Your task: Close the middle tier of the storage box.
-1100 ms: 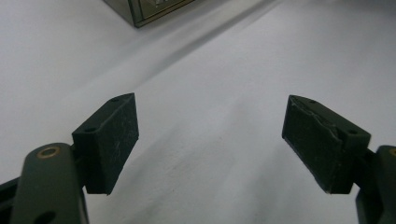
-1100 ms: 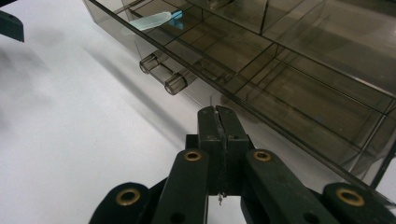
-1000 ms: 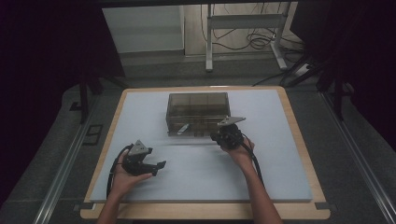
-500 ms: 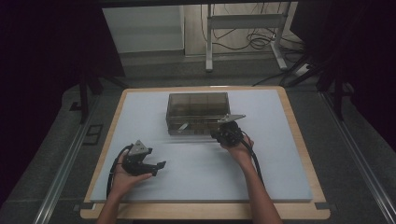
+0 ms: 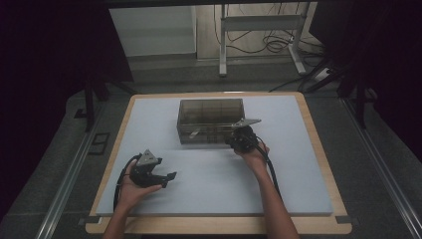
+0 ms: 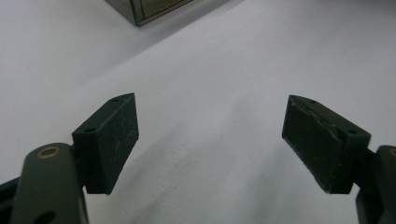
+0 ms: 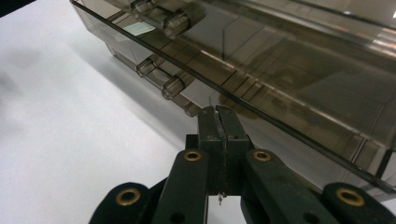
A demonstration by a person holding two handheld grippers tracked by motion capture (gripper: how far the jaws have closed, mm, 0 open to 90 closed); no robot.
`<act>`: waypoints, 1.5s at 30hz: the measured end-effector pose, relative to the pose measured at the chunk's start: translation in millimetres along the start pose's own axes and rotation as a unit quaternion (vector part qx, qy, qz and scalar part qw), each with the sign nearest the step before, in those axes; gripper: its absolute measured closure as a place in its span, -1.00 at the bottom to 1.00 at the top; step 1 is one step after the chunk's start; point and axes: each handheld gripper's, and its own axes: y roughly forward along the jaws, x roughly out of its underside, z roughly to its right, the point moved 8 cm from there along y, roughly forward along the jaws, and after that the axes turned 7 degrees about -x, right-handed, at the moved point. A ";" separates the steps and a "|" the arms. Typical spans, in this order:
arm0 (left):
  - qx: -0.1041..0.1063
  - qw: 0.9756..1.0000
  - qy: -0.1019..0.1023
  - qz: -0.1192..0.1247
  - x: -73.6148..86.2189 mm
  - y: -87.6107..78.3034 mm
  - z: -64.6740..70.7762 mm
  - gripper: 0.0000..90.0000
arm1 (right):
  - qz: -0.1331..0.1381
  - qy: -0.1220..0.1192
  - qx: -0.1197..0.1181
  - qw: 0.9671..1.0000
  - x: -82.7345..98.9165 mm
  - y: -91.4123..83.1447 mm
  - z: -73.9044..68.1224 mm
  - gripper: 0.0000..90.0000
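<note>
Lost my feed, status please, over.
Right tool shut, tip at smoky plastic box front edge. Left tool open, idle over mat. Nothing in the way.

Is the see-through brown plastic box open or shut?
Slightly open, it seems. In the right gripper view, the smoky transparent plastic box shows its lid edge lifted above the base, with the shut right gripper at that edge.

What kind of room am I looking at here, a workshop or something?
Probably a lab set up for recording hand work. A white-topped table with a wooden rim stands between dark curtains, a person holds a cabled left gripper and right gripper, and loose cables lie on the floor behind.
</note>
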 end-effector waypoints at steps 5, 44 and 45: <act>-0.001 1.000 -0.001 0.000 0.3 -0.5 -1.2 -0.58 | 0.000 0.004 0.002 1.000 -1.6 1.5 2.8 0.96; -0.011 1.000 0.000 -0.003 0.7 -2.1 -2.9 -0.58 | 0.003 -0.011 -0.001 1.000 -3.9 -10.0 -4.9 0.96; -0.010 1.000 0.001 -0.004 1.0 -1.6 -2.5 -0.58 | 0.003 -0.010 -0.001 1.000 -2.9 -11.1 -4.9 0.96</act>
